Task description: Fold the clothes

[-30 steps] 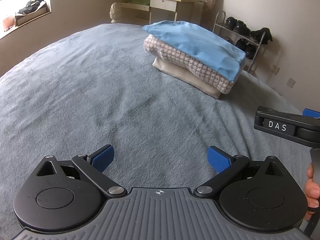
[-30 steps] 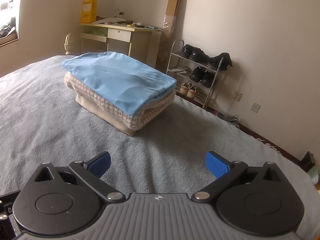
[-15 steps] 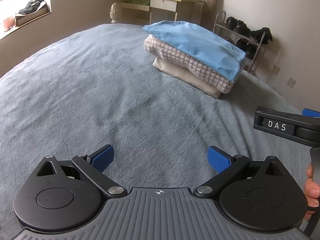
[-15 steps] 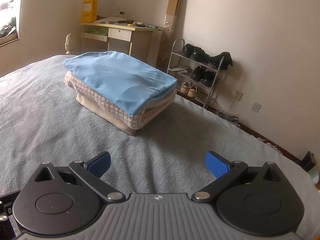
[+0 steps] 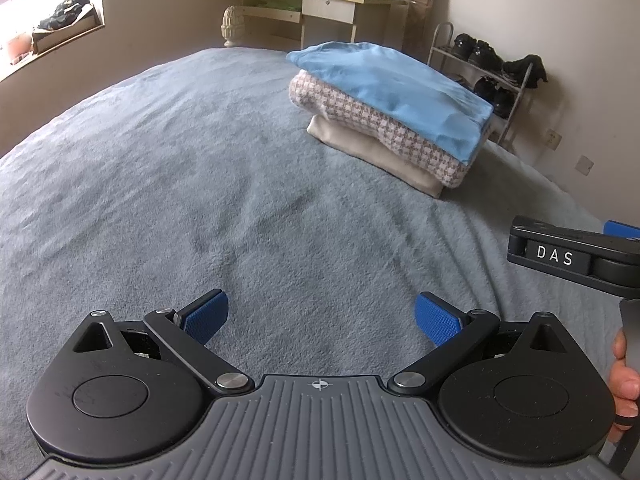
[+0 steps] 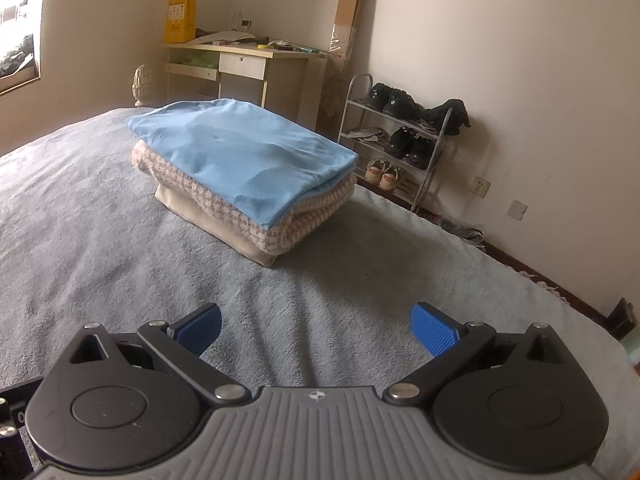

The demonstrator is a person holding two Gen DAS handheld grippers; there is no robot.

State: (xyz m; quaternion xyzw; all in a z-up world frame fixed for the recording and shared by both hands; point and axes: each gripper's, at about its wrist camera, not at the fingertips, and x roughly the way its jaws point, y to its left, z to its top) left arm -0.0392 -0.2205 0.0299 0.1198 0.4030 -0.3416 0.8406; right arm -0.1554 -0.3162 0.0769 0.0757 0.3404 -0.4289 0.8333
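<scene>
Left gripper (image 5: 322, 318): blue pads spread wide, nothing between, hovering over grey-blue bedspread (image 5: 160, 184). Right gripper (image 6: 316, 326): jaws wide too, empty; its side and a hand (image 5: 624, 376) show at right edge of left view. Open blanket ahead, nothing blocking. Further on: folded stack (image 6: 244, 172), blue garment atop houndstooth piece atop cream one. Beyond bed: shoe rack (image 6: 400, 136) by wall, desk (image 6: 244, 68), yellow box (image 6: 181, 19).

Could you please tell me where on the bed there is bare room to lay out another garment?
The grey bedspread lies bare from the open left gripper to the window-side edge. The only occupied spot is the stack of folded clothes, toward the shoe rack.
</scene>
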